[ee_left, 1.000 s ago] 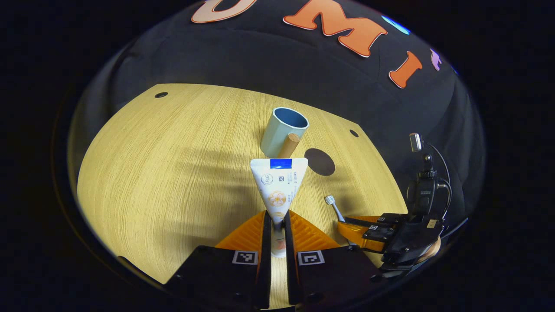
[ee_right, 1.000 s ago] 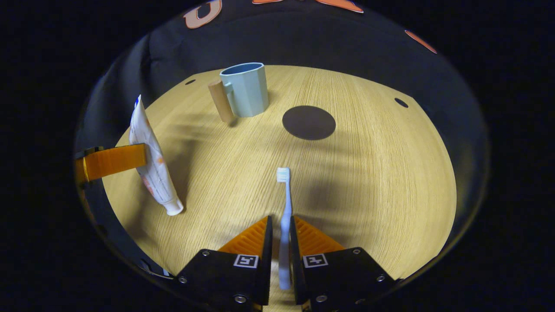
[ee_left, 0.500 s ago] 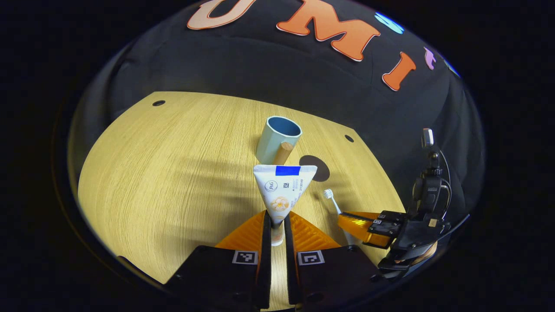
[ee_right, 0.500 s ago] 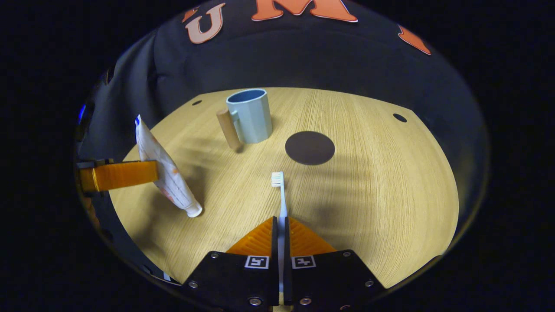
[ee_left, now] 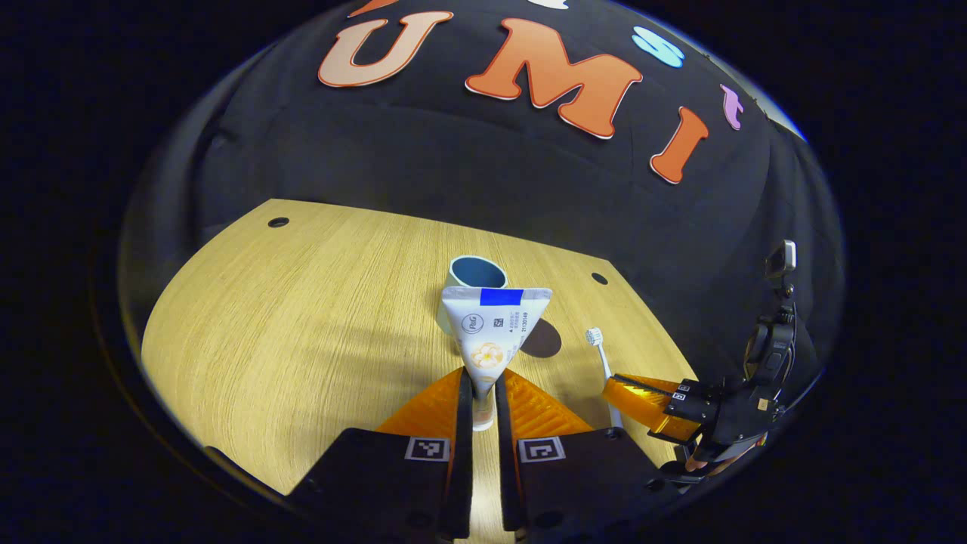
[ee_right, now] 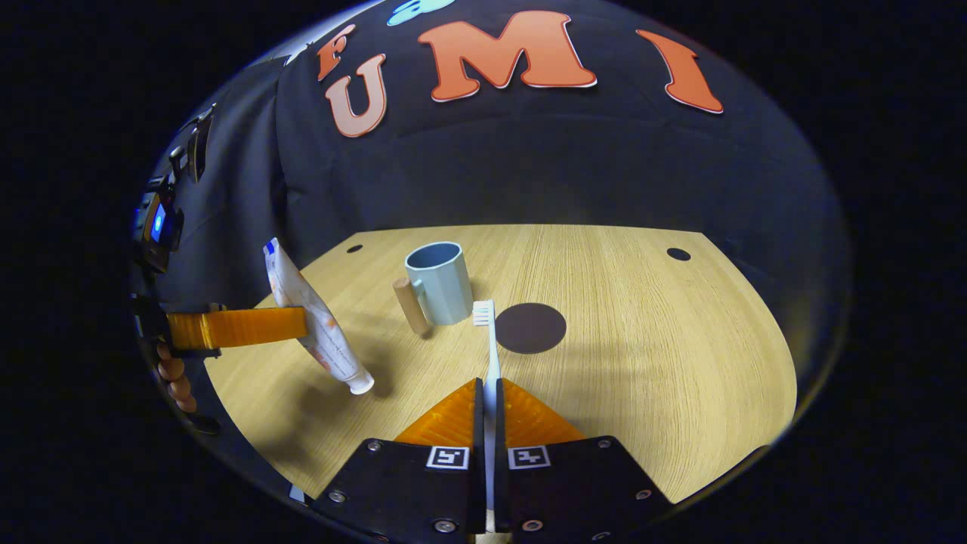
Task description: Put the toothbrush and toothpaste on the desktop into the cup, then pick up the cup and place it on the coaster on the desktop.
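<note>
Left gripper view: left claw at bottom centre, clamped on the toothpaste near its cap end, tube standing up w/ the flat crimped end on top, held clear above the desk. Cup sits right behind the tube in mid-frame, mostly hidden by it, only rim and a bit of wall visible. Coaster is a dark disc just right of the tube, partly covered. Right claw at lower right of frame, clamped on the toothbrush, bristle head pointing up. Right gripper view: right claw at bottom centre, fingers pressed together on the toothbrush handle, head reaching up to mid-frame, overlapping the cup's right edge in the picture. Cup upright on the desk at centre-left, wooden handle on its left side. Coaster just right of the cup, flat on the desk, nothing on it. Left claw at frame left, gripping the toothpaste, tube tilted, cap end down and off the desk.
</note>
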### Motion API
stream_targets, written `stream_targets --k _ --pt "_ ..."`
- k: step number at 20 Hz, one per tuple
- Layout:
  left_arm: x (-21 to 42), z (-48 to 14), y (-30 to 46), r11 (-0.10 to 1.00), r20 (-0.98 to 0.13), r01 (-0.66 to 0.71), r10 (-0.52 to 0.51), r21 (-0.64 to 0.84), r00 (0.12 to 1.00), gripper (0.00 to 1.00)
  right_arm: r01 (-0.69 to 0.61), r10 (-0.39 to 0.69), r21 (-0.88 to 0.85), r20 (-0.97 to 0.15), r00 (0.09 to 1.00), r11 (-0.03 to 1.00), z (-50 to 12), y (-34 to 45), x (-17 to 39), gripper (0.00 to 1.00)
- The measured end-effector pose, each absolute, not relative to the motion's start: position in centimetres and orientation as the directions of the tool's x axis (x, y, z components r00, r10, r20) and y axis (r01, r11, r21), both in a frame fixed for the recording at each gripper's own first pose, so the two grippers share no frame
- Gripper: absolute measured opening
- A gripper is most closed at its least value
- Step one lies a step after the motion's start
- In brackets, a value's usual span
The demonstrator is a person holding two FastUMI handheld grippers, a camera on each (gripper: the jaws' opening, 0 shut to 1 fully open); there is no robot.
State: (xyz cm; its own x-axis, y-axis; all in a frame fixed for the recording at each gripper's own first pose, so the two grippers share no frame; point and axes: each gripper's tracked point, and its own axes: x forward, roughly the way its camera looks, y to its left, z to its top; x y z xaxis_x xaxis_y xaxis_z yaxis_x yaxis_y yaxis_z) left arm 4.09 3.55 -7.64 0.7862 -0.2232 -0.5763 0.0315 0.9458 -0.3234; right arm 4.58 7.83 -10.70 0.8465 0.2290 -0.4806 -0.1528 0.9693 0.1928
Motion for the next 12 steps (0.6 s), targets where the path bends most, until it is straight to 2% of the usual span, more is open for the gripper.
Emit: stream_targets --k 12 --pt "9.9 0.0 4.4 0.955 -0.350 0.000 -0.109 -0.295 0.930 0.19 -0.096 0.147 0.187 -0.285 0.947 0.978 -5.3 3.6 5.3 0.04"
